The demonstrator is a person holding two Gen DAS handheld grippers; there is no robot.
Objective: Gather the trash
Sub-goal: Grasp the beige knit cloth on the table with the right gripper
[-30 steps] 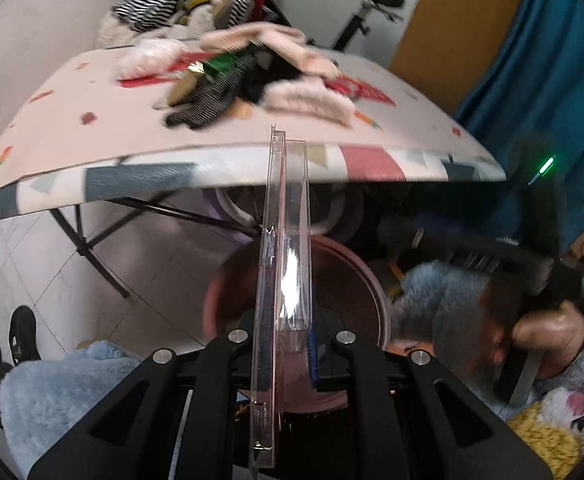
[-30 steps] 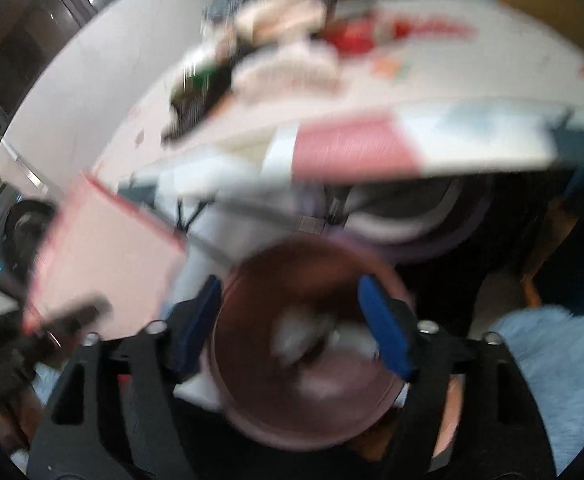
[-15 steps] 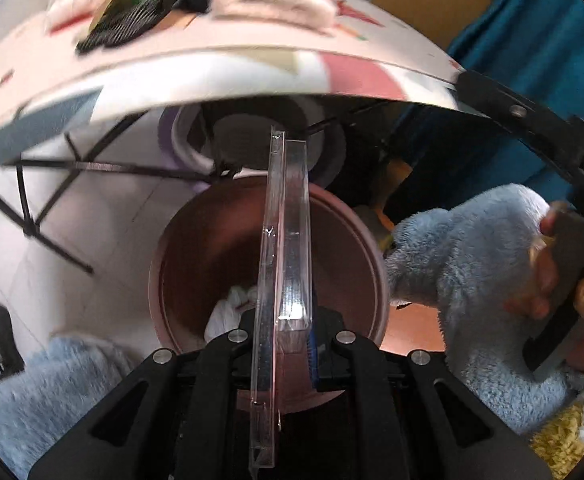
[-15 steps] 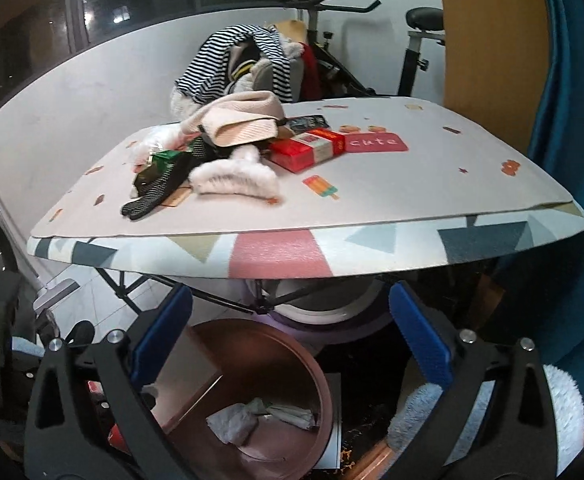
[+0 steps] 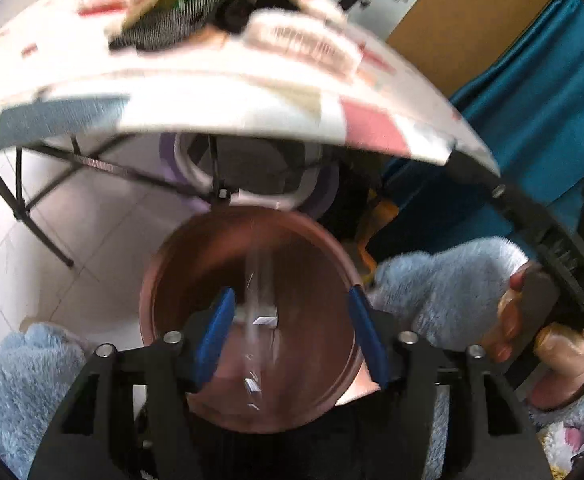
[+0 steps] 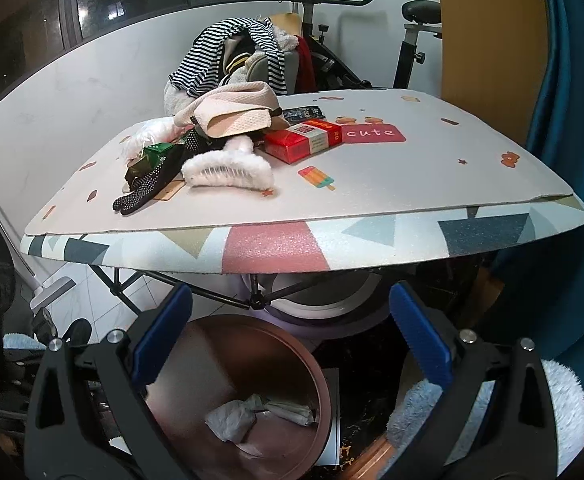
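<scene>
My left gripper (image 5: pixel 289 336) is open above the brown round bin (image 5: pixel 195 256). A clear plastic case (image 5: pixel 257 300) shows as a blur between the jaws, falling into the bin. My right gripper (image 6: pixel 287 344) is open and empty, level with the table's front edge. The bin (image 6: pixel 316 372) sits on the floor below the table and holds crumpled white paper (image 6: pixel 243 416). On the table lie a red carton (image 6: pixel 304 142), a green wrapper (image 6: pixel 153 156), a black dotted glove (image 6: pixel 143 190) and a white fluffy hair clip (image 6: pixel 227 170).
The table (image 6: pixel 275 244) with a patterned edge overhangs the bin; its black folding legs (image 6: pixel 195 288) stand behind. Clothes (image 6: pixel 231 60) are piled at the back, with an exercise bike (image 6: pixel 412 40) beyond. A blue curtain (image 6: pixel 564 120) hangs right.
My left gripper has opened and let go of the clear plastic case, which drops into the bin. My right gripper has risen from the bin to the table's edge.
</scene>
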